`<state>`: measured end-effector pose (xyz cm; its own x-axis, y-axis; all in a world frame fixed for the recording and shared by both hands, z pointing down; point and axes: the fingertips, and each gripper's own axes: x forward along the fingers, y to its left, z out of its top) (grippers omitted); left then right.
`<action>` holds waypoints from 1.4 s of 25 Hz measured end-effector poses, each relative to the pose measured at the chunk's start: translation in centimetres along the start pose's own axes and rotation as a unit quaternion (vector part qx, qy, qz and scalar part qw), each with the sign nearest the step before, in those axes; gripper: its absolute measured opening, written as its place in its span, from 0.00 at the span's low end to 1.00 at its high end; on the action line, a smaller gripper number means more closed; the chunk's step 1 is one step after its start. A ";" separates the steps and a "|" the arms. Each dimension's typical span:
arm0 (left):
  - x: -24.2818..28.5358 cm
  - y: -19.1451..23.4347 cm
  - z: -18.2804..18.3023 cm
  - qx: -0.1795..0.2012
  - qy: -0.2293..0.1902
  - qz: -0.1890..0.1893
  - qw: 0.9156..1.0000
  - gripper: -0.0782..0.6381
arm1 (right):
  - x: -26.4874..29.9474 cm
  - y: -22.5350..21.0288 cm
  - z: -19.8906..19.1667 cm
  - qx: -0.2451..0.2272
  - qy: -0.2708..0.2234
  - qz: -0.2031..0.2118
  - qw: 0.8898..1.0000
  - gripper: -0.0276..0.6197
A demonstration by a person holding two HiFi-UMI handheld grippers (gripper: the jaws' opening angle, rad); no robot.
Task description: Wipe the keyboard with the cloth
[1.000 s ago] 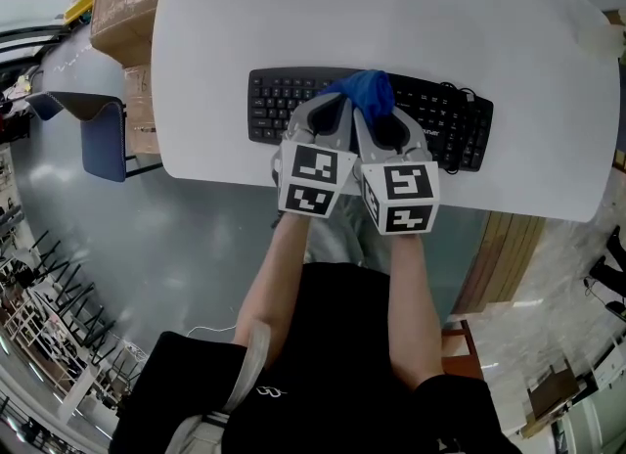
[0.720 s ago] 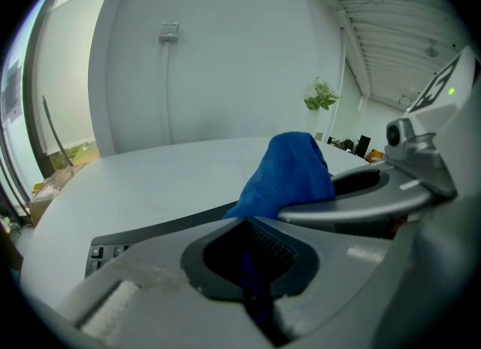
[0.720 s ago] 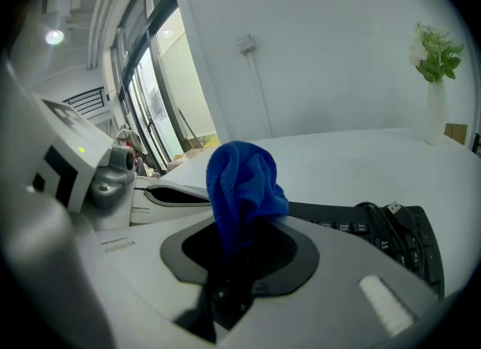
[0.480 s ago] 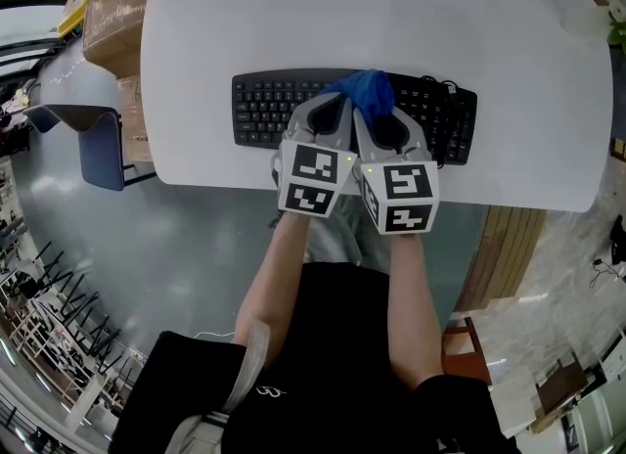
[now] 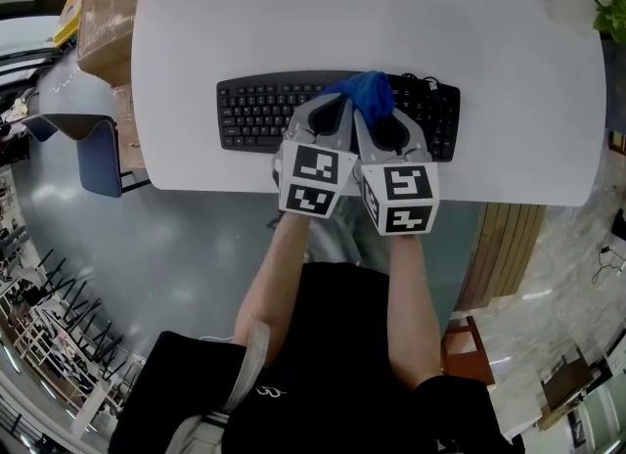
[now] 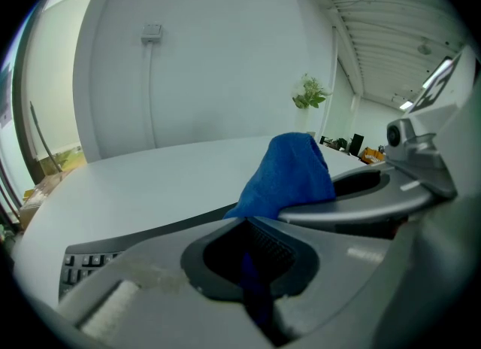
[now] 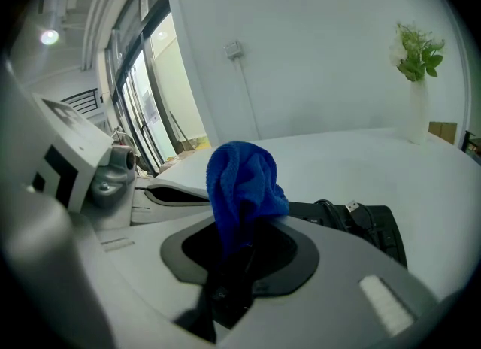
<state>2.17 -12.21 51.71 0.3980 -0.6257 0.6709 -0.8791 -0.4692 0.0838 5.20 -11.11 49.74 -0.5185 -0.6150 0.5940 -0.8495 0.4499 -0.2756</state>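
Keyboard (image 5: 264, 110) is lying near the table (image 5: 293, 12) edge in the head view, blue cloth (image 5: 364, 92) bunching over its middle; wiping seems underway, both ends likely remaining. Left gripper view: left gripper (image 6: 252, 257) is clenching a cloth fold. Right gripper view: right gripper (image 7: 237, 265) is pinching it too.

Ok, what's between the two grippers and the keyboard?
The blue cloth, pinched by left gripper and right gripper, bunched over the keyboard; head view shows it.

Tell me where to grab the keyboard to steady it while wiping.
Probably the left end of the keyboard, pinching its thin edge from the left. It lies flat and that end is bare, while the cable is bunched on the right end and the cloth covers the middle.
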 end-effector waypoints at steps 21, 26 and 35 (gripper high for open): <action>2.9 -5.5 2.3 0.025 0.001 -0.036 0.999 0.10 | -3.3 -5.4 0.1 0.025 -0.007 -0.032 0.999 0.18; 3.5 -6.8 2.6 0.034 0.001 -0.050 0.998 0.10 | -3.9 -6.6 -0.1 0.029 -0.010 -0.045 0.999 0.18; 4.8 -9.9 3.4 0.058 0.005 -0.074 0.996 0.10 | -5.9 -9.3 -0.5 0.045 -0.019 -0.069 0.996 0.18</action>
<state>13.68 -12.63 51.58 0.5184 -0.5378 0.6648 -0.7743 -0.6252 0.0979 16.22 -11.34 49.21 -0.3979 -0.6925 0.6017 -0.9174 0.3002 -0.2613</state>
